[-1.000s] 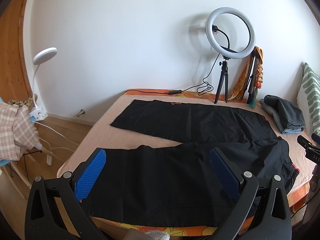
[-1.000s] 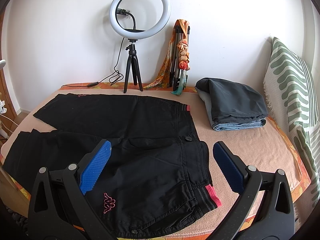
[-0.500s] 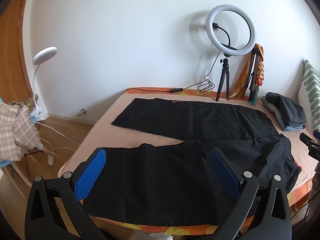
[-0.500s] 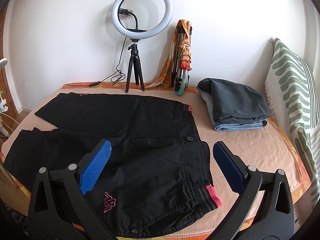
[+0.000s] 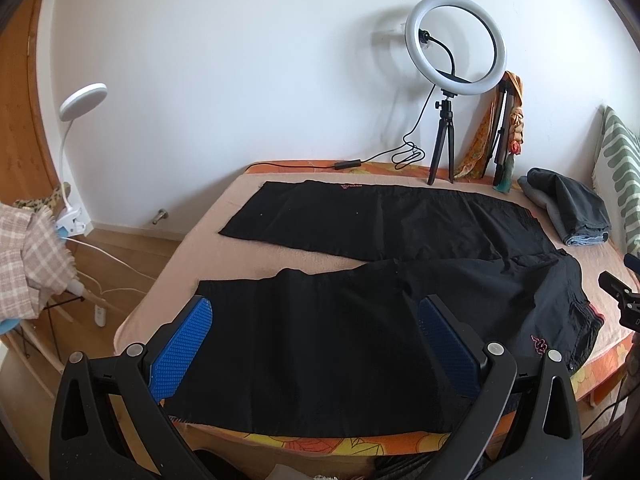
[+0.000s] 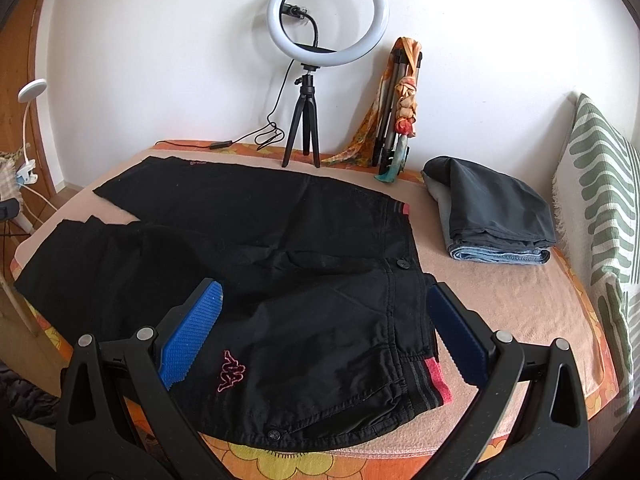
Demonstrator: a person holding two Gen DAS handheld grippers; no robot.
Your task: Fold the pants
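Note:
Black pants [image 5: 360, 272] with a pink logo lie spread flat on the bed [image 5: 240, 256], legs apart and pointing left, waistband at the right. My left gripper [image 5: 316, 316] is open and empty above the near leg. In the right wrist view the pants [image 6: 280, 248] show their waistband, button and logo. My right gripper [image 6: 324, 304] is open and empty above the near hip, by the waistband.
A ring light on a tripod [image 5: 444, 132] and a folded tripod with a scarf [image 6: 400, 120] stand at the wall. Folded clothes [image 6: 492, 216] lie at the right beside a green-patterned pillow [image 6: 600, 208]. A clip lamp [image 5: 76, 152] stands left of the bed.
Both grippers have drawn back and slightly up from the bed, so more of the pants shows. The pants have not moved. Both grippers stay open.

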